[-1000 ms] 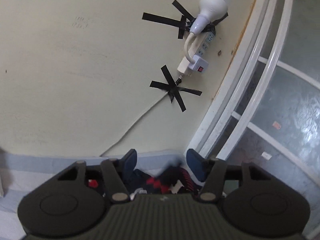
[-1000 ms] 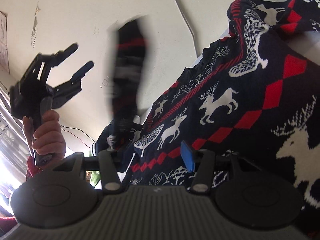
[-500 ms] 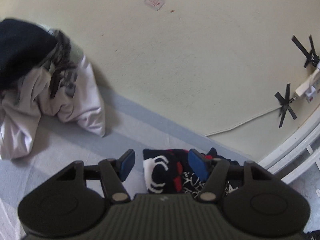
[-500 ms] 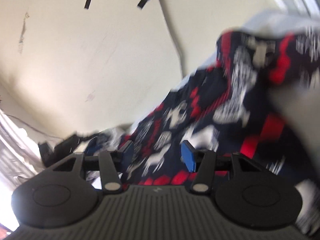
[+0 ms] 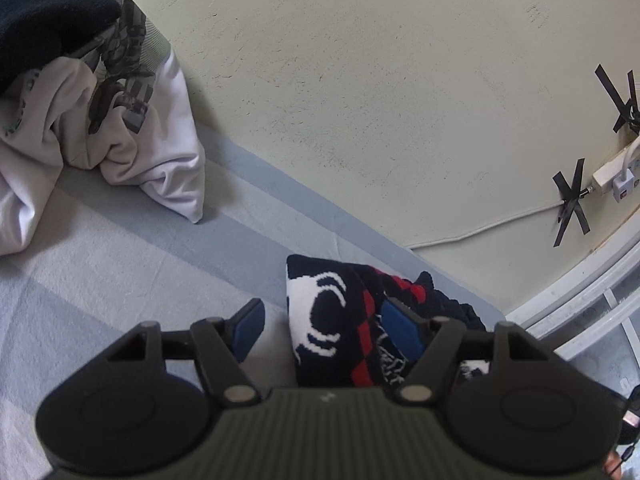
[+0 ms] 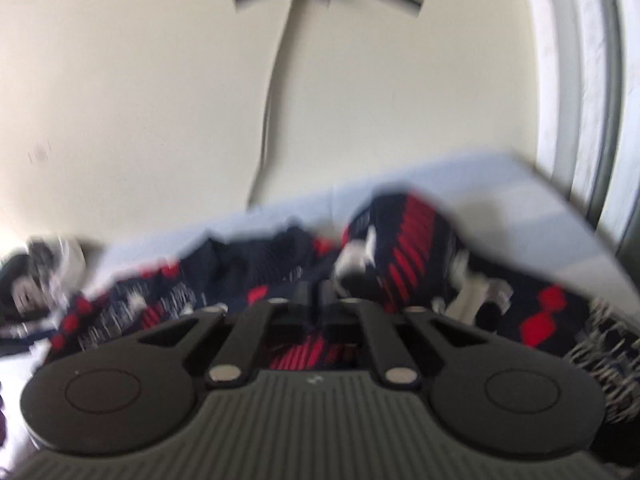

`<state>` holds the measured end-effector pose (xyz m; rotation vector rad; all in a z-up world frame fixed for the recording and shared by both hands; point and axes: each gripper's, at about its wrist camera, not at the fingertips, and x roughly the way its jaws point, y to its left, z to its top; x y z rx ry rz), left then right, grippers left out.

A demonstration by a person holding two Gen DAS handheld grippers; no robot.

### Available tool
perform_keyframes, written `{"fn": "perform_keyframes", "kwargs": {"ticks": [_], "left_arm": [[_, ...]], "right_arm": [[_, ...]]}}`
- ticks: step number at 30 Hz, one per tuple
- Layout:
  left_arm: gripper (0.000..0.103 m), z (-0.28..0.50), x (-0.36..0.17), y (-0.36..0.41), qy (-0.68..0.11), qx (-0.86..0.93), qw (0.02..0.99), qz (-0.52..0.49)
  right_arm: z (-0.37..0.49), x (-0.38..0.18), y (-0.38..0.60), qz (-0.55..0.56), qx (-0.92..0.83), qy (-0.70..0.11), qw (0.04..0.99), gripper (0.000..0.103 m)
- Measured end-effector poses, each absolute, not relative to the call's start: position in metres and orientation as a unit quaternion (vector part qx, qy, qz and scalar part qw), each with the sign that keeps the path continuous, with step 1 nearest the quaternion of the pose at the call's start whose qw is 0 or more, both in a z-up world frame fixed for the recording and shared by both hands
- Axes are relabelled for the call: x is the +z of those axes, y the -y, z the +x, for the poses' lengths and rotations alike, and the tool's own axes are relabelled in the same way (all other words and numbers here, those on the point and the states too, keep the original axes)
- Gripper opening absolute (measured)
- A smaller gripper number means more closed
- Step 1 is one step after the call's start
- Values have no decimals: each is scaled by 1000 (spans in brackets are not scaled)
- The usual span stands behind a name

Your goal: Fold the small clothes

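A navy sweater with red diamonds and white reindeer [image 5: 340, 320] lies bunched on the pale blue bed sheet [image 5: 120, 264]. In the left wrist view my left gripper [image 5: 324, 330] is open, its blue pads either side of a sweater corner, not closed on it. In the blurred right wrist view the sweater [image 6: 420, 248] spreads across the bed, and my right gripper [image 6: 314, 294] has its fingers pressed together on a fold of it.
A heap of white, grey and black clothes [image 5: 88, 92] sits at the back left against the cream wall [image 5: 360, 100]. A taped cable and power strip [image 5: 612, 172] hang on the wall at right. A white window frame [image 5: 580, 292] borders the bed's right end.
My left gripper swung down from facing the wall to the bed and now straddles the sweater corner. My right gripper went from open to shut on the sweater, which dropped onto the bed.
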<state>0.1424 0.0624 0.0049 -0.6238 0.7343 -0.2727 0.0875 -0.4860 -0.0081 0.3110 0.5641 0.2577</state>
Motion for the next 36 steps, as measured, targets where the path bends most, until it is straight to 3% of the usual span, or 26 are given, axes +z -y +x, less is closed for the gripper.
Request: {"fn": "perform_keyframes", "kwargs": {"ticks": [4, 9, 10, 11, 12, 14, 18, 21, 22, 24, 27, 29, 31, 33, 36], "left_arm": [[73, 149, 9, -42, -355, -145, 880, -281], [70, 164, -1, 0, -376, -155, 883, -236], [63, 166, -4, 9, -380, -153, 885, -219], [32, 164, -4, 18, -371, -137, 899, -185], [16, 164, -5, 26, -372, -124, 907, -150], [14, 161, -5, 25, -357, -121, 914, -149], [15, 159, -11, 11, -354, -115, 911, -177], [21, 159, -10, 10, -354, -116, 911, -176], [24, 158, -9, 9, -353, -116, 911, -178], [40, 154, -6, 2, -339, -101, 915, -191], [42, 142, 2, -18, -301, -93, 916, -248], [42, 138, 10, -20, -286, -108, 914, -266], [44, 134, 19, -7, -278, -137, 917, -249], [50, 130, 22, 14, -278, -171, 919, -220], [50, 126, 17, 40, -288, -206, 918, -178]], "right_arm": [[67, 14, 530, 172, 53, -210, 961, 5], [73, -14, 548, 190, 47, -258, 946, 5], [72, -17, 550, 188, 49, -260, 946, 5], [72, -18, 550, 192, 51, -260, 945, 5], [72, -19, 550, 196, 51, -258, 945, 5], [73, -16, 548, 200, 50, -252, 945, 5], [72, -10, 541, 179, 33, -247, 952, 6], [65, -13, 550, 137, -32, -257, 956, 15], [55, -12, 564, 165, -36, -247, 954, 16], [25, -13, 593, 237, -22, -225, 945, 16], [-28, -17, 617, 267, -29, -209, 940, 19], [-56, -28, 627, 284, -38, -220, 932, 38], [-80, -40, 637, 312, -64, -218, 922, 51], [-95, -55, 652, 370, -89, -206, 902, 54], [-96, -78, 668, 467, -90, -197, 858, 55]]}}
